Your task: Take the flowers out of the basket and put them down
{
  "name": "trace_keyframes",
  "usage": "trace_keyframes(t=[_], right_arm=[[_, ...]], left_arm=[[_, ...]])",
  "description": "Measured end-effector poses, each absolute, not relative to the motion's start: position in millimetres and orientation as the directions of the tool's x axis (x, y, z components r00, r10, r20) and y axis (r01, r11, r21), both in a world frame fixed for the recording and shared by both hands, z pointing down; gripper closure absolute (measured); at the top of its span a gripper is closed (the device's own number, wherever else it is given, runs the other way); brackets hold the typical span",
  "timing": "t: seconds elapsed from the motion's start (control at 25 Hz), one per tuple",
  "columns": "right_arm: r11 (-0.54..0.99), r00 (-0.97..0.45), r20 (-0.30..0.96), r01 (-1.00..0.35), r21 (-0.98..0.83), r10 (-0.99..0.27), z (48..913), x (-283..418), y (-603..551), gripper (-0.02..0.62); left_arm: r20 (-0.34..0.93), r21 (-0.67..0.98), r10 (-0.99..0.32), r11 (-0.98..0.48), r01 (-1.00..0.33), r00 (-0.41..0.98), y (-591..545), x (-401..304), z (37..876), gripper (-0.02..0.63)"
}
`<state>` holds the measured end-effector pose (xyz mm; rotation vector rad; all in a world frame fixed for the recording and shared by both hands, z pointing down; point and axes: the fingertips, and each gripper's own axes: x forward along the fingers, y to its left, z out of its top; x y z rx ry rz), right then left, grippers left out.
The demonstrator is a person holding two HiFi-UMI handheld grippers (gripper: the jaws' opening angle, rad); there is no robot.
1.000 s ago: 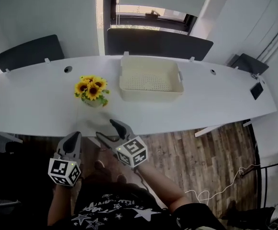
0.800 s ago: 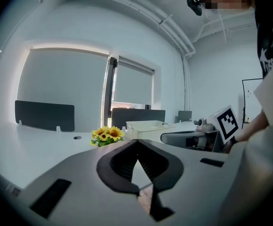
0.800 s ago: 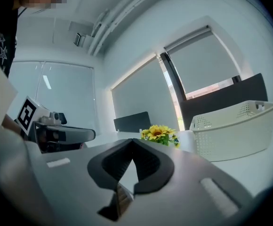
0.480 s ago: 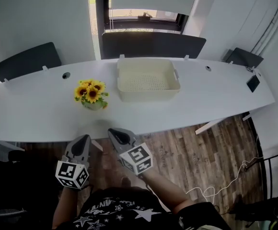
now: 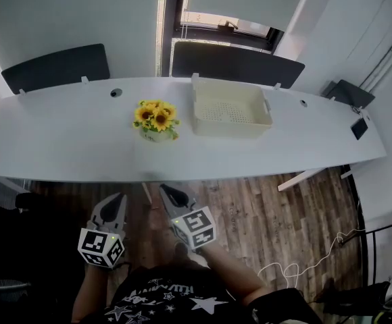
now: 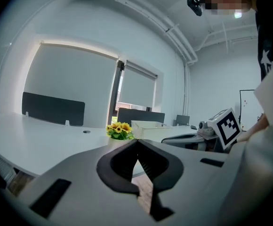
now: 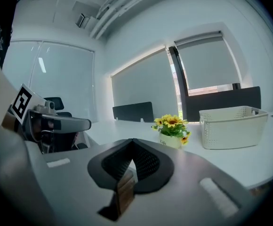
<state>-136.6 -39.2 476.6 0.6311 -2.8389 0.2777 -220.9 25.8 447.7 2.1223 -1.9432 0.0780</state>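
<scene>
A bunch of yellow sunflowers [image 5: 155, 117] in a small white pot stands on the long white table [image 5: 61, 140], just left of the empty cream basket [image 5: 231, 110]. Both grippers hover over the floor, short of the table's near edge and well apart from the flowers. My left gripper [image 5: 119, 196] is shut with nothing in it, and so is my right gripper [image 5: 163, 187]. The left gripper view has the flowers [image 6: 119, 129] and basket [image 6: 148, 125] beyond my closed left gripper [image 6: 137, 141]. In the right gripper view, flowers [image 7: 172, 124] and basket [image 7: 230, 126] stand past my right gripper [image 7: 132, 140].
Dark low screens [image 5: 54, 66] line the table's far edge in front of a window. A round cable hole [image 5: 117, 93] lies left of the flowers. A small black device [image 5: 359, 128] rests at the table's right end. Wooden floor [image 5: 270, 208] lies under the grippers.
The right gripper's jaws, apart a second ago, have closed on nothing. Both grippers have shifted sideways below the table edge. Flowers and basket have not moved on the table.
</scene>
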Motion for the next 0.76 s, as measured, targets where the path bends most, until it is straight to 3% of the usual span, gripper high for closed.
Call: trace_keyframes(t=[0.76], right_arm=[[0.795, -0.792, 0.296, -0.589, -0.145, -0.533, 489.5, -111.5, 79.8, 0.594]], left_arm=[[0.18, 0.207, -0.961, -0.171, -0.963, 0.21, 137.4, -230.8, 454.8, 0.598]])
